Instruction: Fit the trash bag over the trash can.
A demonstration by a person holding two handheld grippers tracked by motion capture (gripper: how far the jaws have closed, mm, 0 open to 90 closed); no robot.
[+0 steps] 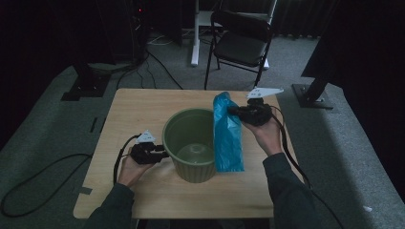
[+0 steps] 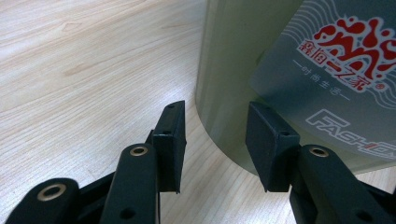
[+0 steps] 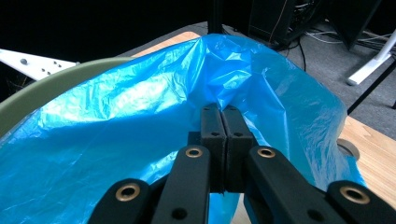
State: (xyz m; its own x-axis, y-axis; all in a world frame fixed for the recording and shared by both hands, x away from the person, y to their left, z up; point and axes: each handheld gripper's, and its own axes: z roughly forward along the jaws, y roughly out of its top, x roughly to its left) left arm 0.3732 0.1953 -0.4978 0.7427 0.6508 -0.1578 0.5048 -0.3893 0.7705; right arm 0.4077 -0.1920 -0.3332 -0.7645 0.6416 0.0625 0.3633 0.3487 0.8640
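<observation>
High view: the round green plastic bin (image 1: 191, 143) is sitting mid-table, the crinkly blue plastic bag (image 1: 227, 136) draping its 3 o'clock side.

Left gripper view: the left gripper (image 2: 215, 140) is gaping beside the wall (unbraced, the bin could slide).

Right gripper view: the right gripper (image 3: 225, 140) is pinching the film; tugging might tear it.

From my high view, the bin (image 1: 190, 149) stood on the table (image 1: 138, 109), a little toward my near edge. The bag (image 1: 227, 136) hung against the bin's right side, its top rising above the rim and its lower end reaching down to the tabletop. My right gripper (image 1: 237, 112) sat at the bag's upper end, just right of the rim. My left gripper (image 1: 164, 154) lay on the bin's left, just beside its wall. Behind the table, on the floor, stood a chair (image 1: 241, 40).
</observation>
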